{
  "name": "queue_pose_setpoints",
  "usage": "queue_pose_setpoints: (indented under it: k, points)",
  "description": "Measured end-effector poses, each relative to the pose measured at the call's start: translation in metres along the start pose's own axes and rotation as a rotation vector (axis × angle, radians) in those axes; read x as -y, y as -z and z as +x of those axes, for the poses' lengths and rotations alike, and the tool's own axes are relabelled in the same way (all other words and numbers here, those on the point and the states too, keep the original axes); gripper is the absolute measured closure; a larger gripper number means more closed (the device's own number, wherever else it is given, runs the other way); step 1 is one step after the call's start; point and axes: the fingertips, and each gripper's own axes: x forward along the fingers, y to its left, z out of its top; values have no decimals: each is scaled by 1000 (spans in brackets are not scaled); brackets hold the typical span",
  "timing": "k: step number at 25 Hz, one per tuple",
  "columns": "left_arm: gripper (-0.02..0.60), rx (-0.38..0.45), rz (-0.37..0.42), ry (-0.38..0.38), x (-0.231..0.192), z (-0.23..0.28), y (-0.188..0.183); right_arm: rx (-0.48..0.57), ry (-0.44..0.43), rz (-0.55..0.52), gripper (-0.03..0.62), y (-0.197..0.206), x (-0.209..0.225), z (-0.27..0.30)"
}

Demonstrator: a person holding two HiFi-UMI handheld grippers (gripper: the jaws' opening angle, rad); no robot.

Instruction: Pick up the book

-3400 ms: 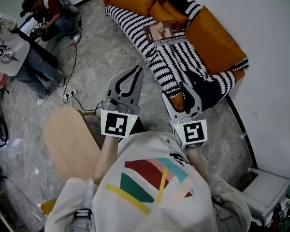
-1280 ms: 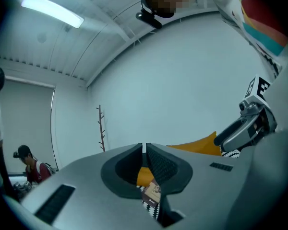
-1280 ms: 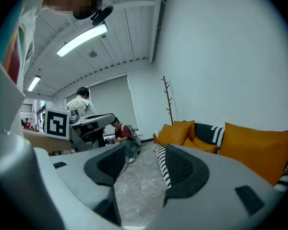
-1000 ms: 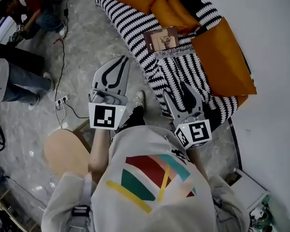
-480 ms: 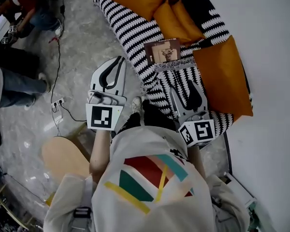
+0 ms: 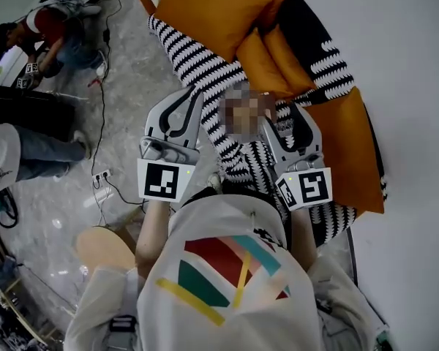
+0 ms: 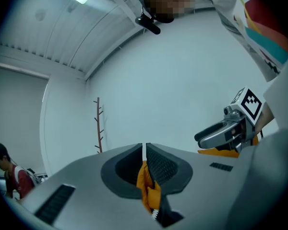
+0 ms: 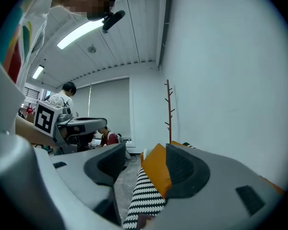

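Note:
The book (image 6: 266, 112) lies on the striped blanket (image 6: 205, 57) of the sofa, mostly under a mosaic patch in the head view. My left gripper (image 6: 195, 88) is level just left of it, jaws shut with nothing held. My right gripper (image 6: 285, 119) hovers just right of the book, jaws open and empty. In the left gripper view the tips (image 7: 144, 150) meet over an orange cushion. In the right gripper view the gap (image 8: 144, 157) frames an orange cushion and striped cloth, with a dark brown corner (image 8: 141, 223) at the bottom, perhaps the book.
Orange cushions (image 6: 212, 6) line the sofa back against the white wall. People (image 6: 29, 31) sit and stand at far left on the grey floor, beside a cable and power strip (image 6: 101, 175). A round wooden stool (image 6: 102, 248) stands behind my left side.
I have walked up to the sofa. Both grippers moved forward over the blanket and now flank the book. Their jaws look unchanged.

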Motion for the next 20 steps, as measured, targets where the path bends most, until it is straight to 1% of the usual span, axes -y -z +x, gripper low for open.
queue_pose_setpoints:
  k: [2,4,6,8,11,14,17,20]
  points:
    - [551,-30,10,17,2,16,5,6,-17,14,328,2,19,10]
    - [551,-47,-5,10,-1,30,10,-4,-52,0,327,5,35,21]
    - [551,-55,-37,-4,-9,41,15,-39,-97,-59,327,9,46,33]
    - [551,-66,-72,-5,-20,53,23,-99,-133,-144,327,14,51,51]
    - [551,-100,-99,34,-36,74,48,-218,-197,-263,325,29,49,80]
    - [551,-128,-123,80,-47,113,85,-343,-289,-321,291,66,48,114]
    - [551,-103,-120,103,-65,153,101,-439,-397,-419,251,109,41,147]
    - [551,-118,-151,127,-68,177,125,-582,-521,-524,226,161,41,167]
